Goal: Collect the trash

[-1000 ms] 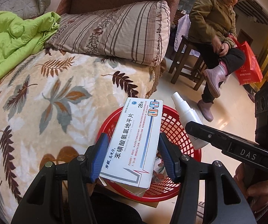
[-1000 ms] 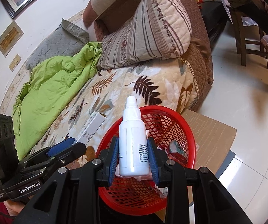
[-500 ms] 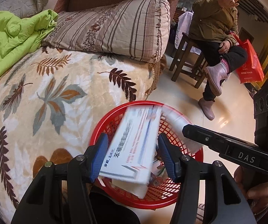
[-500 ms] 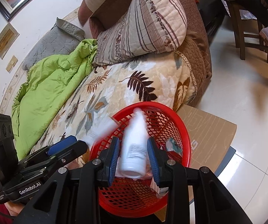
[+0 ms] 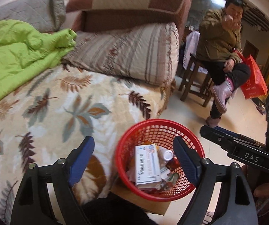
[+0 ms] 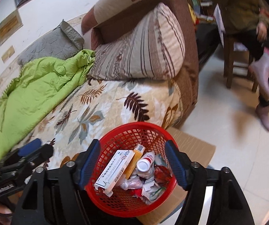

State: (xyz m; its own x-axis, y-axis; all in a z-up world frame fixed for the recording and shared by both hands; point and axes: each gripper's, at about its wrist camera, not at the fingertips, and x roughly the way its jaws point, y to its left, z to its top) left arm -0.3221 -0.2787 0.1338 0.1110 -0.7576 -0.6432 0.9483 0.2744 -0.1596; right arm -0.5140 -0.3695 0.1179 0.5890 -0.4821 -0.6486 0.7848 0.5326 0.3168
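While both tools hang over the red basket [image 5: 159, 125], the left gripper [image 5: 134, 159] stands spread wide with nothing between its blue pads [image 5: 80, 159], and the right gripper [image 6: 132, 166] is just as wide apart and just as empty! Straight below the right gripper, inside the basket, lies the white medicine box [image 6: 114, 170], tilted on the heap of scraps. Just to its right sits a yellow box [image 6: 134, 159], and right of that the white bottle [image 6: 144, 164], lying with its round end facing up toward the camera. Red wrappers [image 6: 161, 174] and crumpled paper fill the bottom beneath them. From the left gripper's view the medicine box [image 5: 147, 166] rests below and between the fingers, the white bottle [image 5: 164, 154] touching its right side. The basket stands on flattened cardboard [image 6: 192, 148] on the floor, just beside the leaf-print bed [image 5: 59, 101] to the left of both grippers. Farther ahead, a striped pillow [image 5: 127, 52] and a green quilt [image 5: 16, 50] lie on the bed, and beyond to the right a person [image 5: 222, 43] sits on a wooden stool [image 5: 192, 82] next to a red bag [image 5: 252, 80].
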